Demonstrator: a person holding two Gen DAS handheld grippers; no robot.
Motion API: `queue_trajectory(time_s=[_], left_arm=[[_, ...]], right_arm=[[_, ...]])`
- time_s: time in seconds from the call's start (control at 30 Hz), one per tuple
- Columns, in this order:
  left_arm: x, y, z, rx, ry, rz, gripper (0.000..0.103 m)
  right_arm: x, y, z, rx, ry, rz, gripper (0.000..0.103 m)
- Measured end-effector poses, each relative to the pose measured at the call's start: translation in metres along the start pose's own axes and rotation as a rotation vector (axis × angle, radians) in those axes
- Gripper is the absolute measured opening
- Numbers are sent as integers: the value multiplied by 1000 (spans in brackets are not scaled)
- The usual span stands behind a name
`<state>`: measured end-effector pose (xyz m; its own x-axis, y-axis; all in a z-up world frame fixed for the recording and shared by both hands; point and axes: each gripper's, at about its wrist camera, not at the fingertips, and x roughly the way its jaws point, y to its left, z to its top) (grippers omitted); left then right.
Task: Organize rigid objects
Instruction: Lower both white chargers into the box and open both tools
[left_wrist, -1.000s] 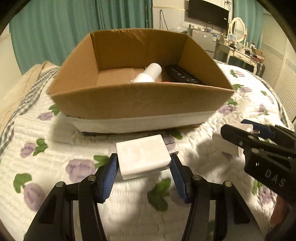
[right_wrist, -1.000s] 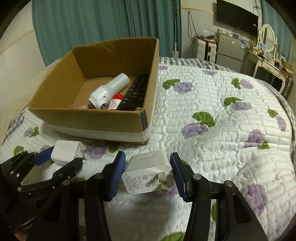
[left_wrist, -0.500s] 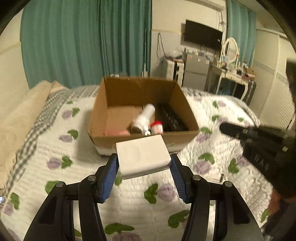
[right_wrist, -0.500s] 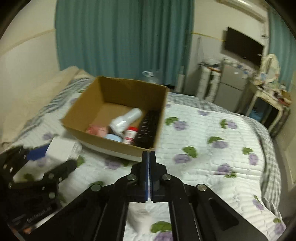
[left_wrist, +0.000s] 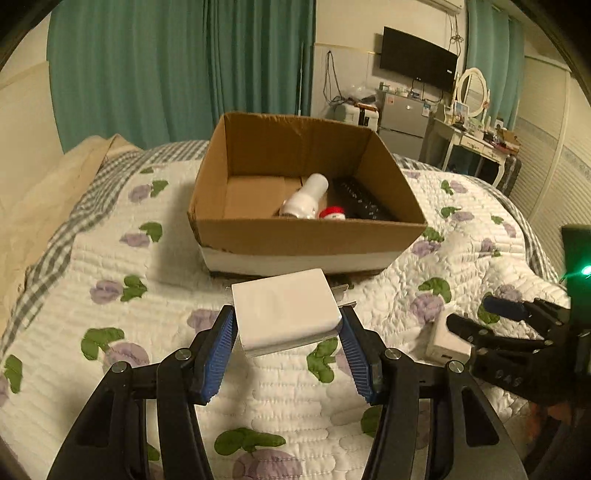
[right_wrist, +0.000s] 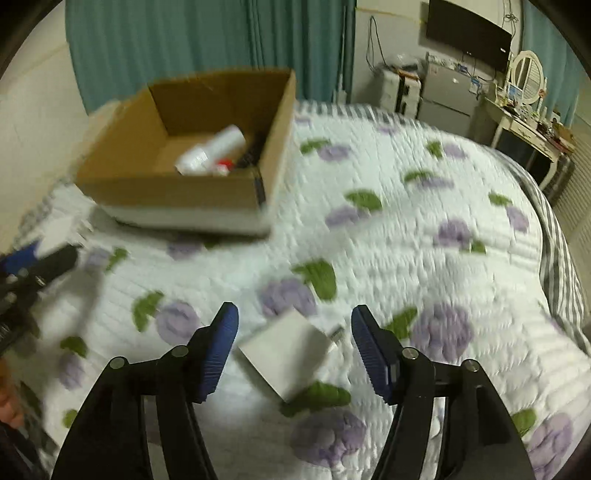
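Note:
My left gripper (left_wrist: 287, 311) is shut on a white charger block (left_wrist: 282, 302), held above the quilt in front of the cardboard box (left_wrist: 306, 236). In the box lie a white bottle (left_wrist: 306, 195), a red-capped item (left_wrist: 332, 213) and a black remote (left_wrist: 358, 199). A second white charger (right_wrist: 286, 352) lies on the quilt between the fingers of my right gripper (right_wrist: 293, 308). Its jaws are opening, and the blue pads stand clear of the charger on both sides. The left wrist view shows this charger (left_wrist: 445, 343) beside the right gripper (left_wrist: 484, 319).
The flowered quilt (right_wrist: 406, 258) covers the bed, with a checked blanket (left_wrist: 55, 251) and a beige pillow at the left. Teal curtains hang behind the box. A dresser with a mirror (left_wrist: 472, 92), a fridge and a wall television stand at the back right.
The right gripper held the second charger, then rose shut and empty, and now stands open over it on the quilt. The left gripper drew back from the box with its charger.

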<state>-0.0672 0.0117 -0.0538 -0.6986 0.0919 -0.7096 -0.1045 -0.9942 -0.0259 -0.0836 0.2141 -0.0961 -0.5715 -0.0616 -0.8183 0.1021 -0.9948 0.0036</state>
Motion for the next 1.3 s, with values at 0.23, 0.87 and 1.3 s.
queue_trajectory(time_s=[0.23,0.87,1.3], left_arm=[[5,6,-6,-8,8,-6,57],[-21,5,18,-9,-52,-34,57],[16,5,107,29,-118,26,57]], right_arm=[[33,9,-7,-47,91,-29,82],[-27,19,31,-66,-105,-17,75],[-56,21,140,-87,-320,68,75]])
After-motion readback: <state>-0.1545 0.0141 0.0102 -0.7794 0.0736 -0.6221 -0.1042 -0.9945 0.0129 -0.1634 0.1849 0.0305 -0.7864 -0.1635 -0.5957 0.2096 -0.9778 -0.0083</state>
